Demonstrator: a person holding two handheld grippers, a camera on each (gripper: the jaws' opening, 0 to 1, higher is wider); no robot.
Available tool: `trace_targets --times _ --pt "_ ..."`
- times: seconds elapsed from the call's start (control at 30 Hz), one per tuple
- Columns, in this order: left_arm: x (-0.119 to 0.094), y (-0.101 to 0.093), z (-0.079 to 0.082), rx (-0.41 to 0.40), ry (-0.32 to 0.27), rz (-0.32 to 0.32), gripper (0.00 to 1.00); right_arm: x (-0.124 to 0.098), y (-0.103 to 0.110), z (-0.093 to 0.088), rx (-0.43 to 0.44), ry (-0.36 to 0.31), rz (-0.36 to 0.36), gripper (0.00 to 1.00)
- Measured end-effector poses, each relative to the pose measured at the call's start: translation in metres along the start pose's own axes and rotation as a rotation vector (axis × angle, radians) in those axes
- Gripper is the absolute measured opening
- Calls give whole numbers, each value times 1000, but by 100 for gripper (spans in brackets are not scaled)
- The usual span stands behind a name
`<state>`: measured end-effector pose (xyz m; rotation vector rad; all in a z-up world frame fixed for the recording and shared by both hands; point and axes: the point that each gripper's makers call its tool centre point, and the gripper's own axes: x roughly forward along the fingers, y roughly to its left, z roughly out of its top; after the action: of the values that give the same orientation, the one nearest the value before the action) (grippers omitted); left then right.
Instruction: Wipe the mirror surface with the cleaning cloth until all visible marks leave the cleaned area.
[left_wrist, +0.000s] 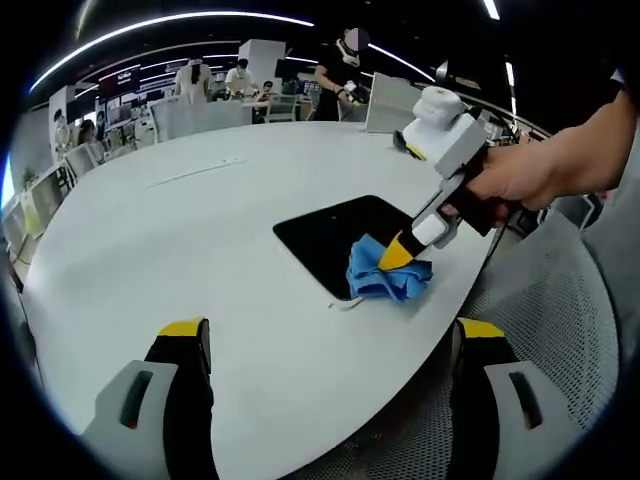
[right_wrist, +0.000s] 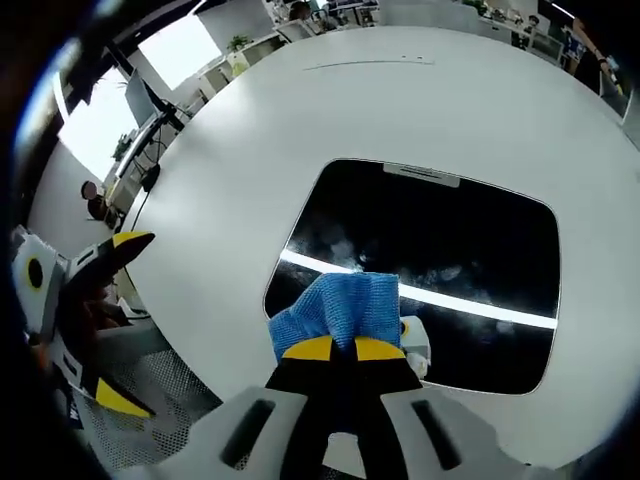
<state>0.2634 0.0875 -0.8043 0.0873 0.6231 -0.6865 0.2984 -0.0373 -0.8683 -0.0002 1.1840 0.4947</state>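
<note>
Spread wide apart with nothing between them, the jaws of the left gripper (left_wrist: 330, 345) rise from the bottom of the left gripper view, hanging over the near edge of the white round table (left_wrist: 170, 230). Ahead of those jaws and a little toward the right one lies the mirror (left_wrist: 335, 235), a dark rectangle flat on the tabletop near the table's edge. On the mirror's near corner sits the blue cleaning cloth (left_wrist: 385, 275), bunched up, and the right gripper (left_wrist: 398, 255) comes in from the right of that view with its yellow tips pressed into the cloth, a person's hand (left_wrist: 520, 180) wrapped around its handle. Beyond the table, well past the jaws, people stand and sit among white desks. In the right gripper view, the left gripper (right_wrist: 110, 320) shows at the far left, off the table's edge, its yellow-tipped jaws gaping one above the other. At the bottom middle, the right gripper (right_wrist: 343, 348) has its jaws drawn close together, pinching the cleaning cloth (right_wrist: 340, 305), which bulges just ahead of the tips and rests on the near edge of the mirror (right_wrist: 440, 240). Ahead of the cloth the glass reflects a bright ceiling light as a slanting strip, and faint cloudy smudges (right_wrist: 445, 272) show on the dark surface just beyond and to the right of the tips.
</note>
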Motion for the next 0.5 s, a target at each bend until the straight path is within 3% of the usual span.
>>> trace_targets --times 0.5 --pt "0 0 -1 1 4 -2 99 -1 3 -3 8 15 16 0"
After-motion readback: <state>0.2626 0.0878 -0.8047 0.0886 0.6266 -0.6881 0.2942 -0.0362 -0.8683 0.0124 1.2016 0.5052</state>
